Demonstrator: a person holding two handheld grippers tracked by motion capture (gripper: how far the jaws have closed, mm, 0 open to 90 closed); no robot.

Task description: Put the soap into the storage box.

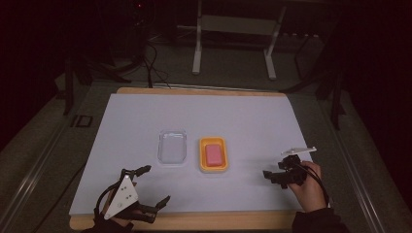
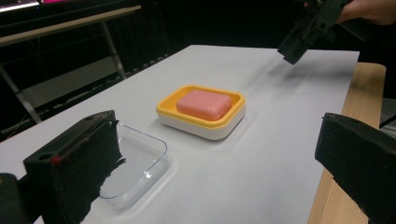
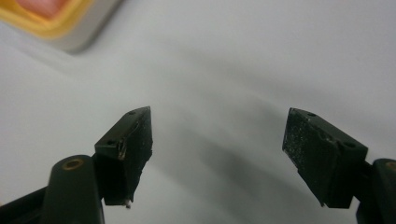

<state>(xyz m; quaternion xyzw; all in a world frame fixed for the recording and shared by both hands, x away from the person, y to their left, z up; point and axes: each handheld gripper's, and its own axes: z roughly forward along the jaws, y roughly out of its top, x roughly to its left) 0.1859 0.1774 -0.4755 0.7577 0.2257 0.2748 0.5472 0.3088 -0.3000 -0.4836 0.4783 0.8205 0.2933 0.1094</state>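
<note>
Item: yellow soap dish (image 1: pixel 213 155) holding pink soap (image 1: pixel 214 154), centre of the white worktop (image 1: pixel 145 116); clear lid (image 1: pixel 172 147) just left, off. My left gripper (image 1: pixel 151 187), lower left, and right gripper (image 1: pixel 278 173), lower right, hover empty with fingers apart, likely staged for approach. My left gripper view reveals the lid's hollow depth.

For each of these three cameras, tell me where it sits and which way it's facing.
High view: above the person's side, looking forward and down on the white sheet; both hands, left gripper, right gripper.
Left gripper view: on the left gripper, facing the soap dish and clear tray.
Right gripper view: on the right gripper, looking down at the sheet.
Shared: all three show the soap dish.
</note>
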